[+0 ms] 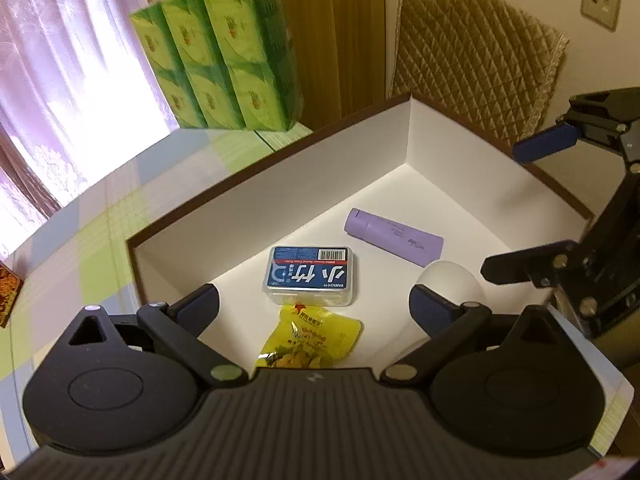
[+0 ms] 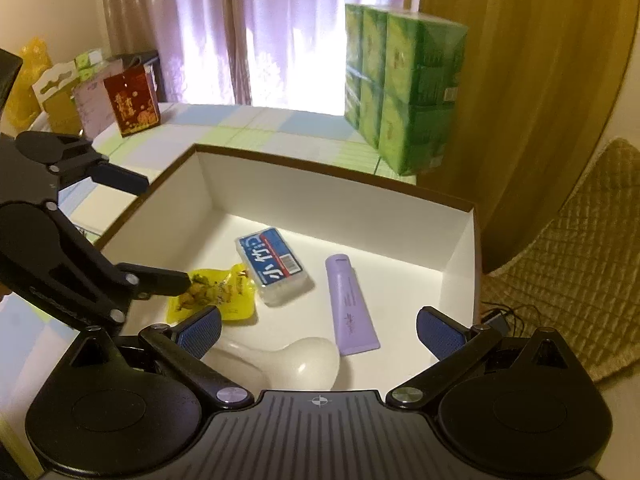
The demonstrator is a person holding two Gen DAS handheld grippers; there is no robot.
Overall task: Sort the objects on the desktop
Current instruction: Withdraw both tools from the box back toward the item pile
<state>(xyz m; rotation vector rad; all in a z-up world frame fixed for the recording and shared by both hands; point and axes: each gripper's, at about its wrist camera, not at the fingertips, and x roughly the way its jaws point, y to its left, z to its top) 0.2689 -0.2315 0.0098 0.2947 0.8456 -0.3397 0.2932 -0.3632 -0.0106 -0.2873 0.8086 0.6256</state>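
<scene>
A white box with a brown rim holds a blue-labelled floss-pick case, a purple tube, a yellow snack packet and a white rounded object. My left gripper is open and empty above the packet and case. My right gripper is open and empty above the white object and the tube's end. Each gripper shows in the other's view, the right one and the left one, jaws apart.
A tall pack of green tissue packets stands on the checked tablecloth behind the box. A red gift bag and other bags stand at the table's far left. A quilted chair is beside the table.
</scene>
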